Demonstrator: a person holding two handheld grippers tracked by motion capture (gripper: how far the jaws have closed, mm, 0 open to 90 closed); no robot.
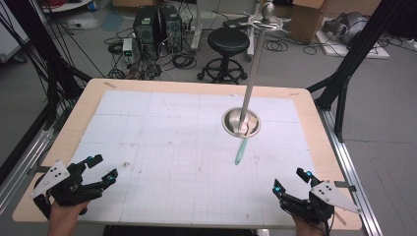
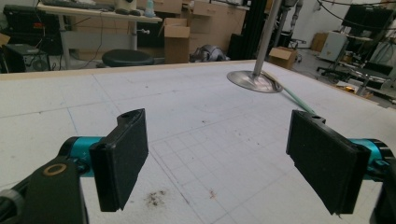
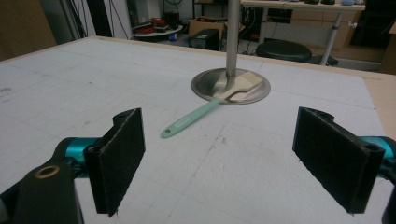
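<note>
Two grippers idle, one brush on the counter.
Left gripper (image 1: 102, 169) at 8 o'clock and right gripper (image 1: 290, 180) at 5 o'clock: jaws wide apart, holding nothing. One mint-handled brush (image 3: 201, 112) lies at 2 o'clock, its bristle head apparently resting on the single stand's round base (image 3: 205, 86); one upright pole (image 1: 254, 64).

- Stand (image 3: 231, 86): shiny brushed metal base and pole.
- Brush (image 3: 210, 108): smooth mint plastic handle, pale bristles.
- Desk (image 1: 314, 123): matt wood rim, white gridded paper.
- Tong pads (image 3: 116, 158): rough black.
</note>
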